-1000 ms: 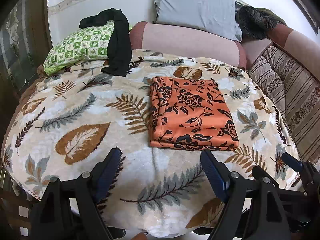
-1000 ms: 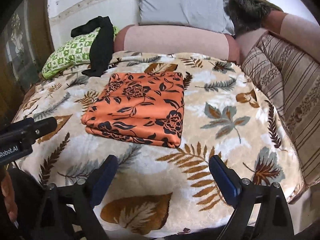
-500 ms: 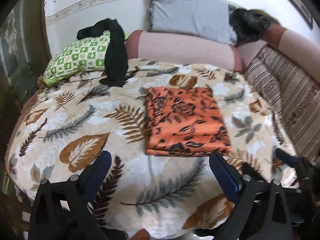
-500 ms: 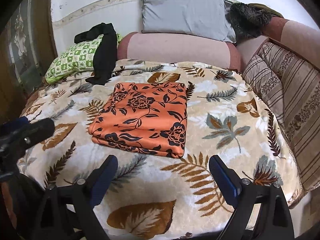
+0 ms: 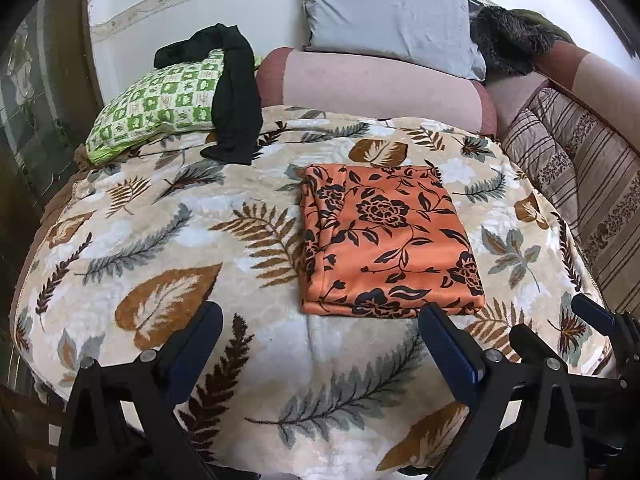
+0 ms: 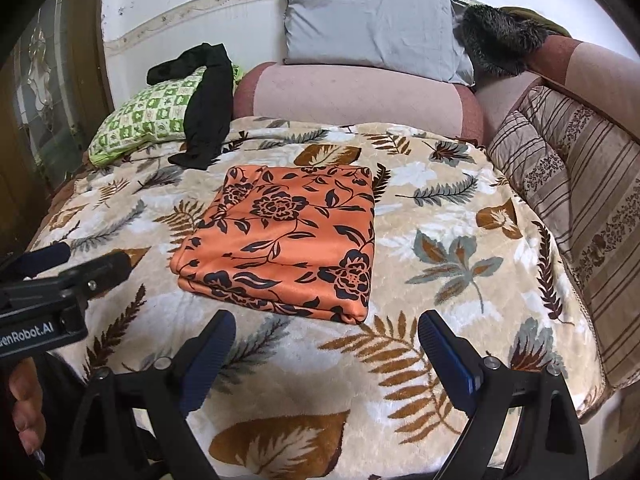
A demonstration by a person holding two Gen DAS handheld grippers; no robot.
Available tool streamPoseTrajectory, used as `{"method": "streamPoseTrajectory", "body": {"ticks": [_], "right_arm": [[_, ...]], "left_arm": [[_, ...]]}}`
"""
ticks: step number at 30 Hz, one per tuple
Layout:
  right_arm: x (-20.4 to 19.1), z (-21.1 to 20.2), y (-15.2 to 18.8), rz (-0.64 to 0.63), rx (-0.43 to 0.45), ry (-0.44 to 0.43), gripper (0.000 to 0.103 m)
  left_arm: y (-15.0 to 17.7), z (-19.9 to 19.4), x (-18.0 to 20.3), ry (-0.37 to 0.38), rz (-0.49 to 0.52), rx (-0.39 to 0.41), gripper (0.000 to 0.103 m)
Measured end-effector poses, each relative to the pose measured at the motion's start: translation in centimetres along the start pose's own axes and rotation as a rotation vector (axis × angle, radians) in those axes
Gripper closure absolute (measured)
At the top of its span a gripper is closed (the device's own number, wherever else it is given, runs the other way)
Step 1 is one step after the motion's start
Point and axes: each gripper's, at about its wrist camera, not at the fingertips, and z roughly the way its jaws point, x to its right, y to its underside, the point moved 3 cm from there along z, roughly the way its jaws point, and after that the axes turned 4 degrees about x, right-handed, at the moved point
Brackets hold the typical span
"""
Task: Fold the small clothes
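Note:
An orange cloth with black flowers [image 5: 384,240] lies folded into a flat rectangle on the leaf-patterned blanket [image 5: 160,220]. My left gripper [image 5: 320,316] hangs open just short of the cloth's near edge, with nothing between its fingers. In the right wrist view the same folded cloth [image 6: 288,244] lies ahead and slightly left. My right gripper [image 6: 326,322] is open and empty above the blanket, in front of the cloth. The left gripper [image 6: 60,264] shows at the left edge of that view, apart from the cloth.
A black garment [image 5: 234,96] drapes over a green checked pillow [image 5: 160,104] at the back left. A grey pillow [image 5: 388,20] leans on a pink bolster [image 5: 380,84] behind. Striped cushions [image 5: 580,184] line the right side. A hand [image 6: 24,412] shows at the lower left.
The left gripper's jaws have spread wider. Both grippers have drawn back a little from the folded cloth, which has not moved.

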Motion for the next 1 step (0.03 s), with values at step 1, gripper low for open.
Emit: {"method": "streamPoseTrajectory", "body": {"ticks": [1], "right_arm": [[0.00, 0.05, -0.06, 0.002, 0.001, 0.001, 0.009]], "left_arm": [[-0.05, 0.11, 0.06, 0.006, 0.003, -0.003, 0.005]]}}
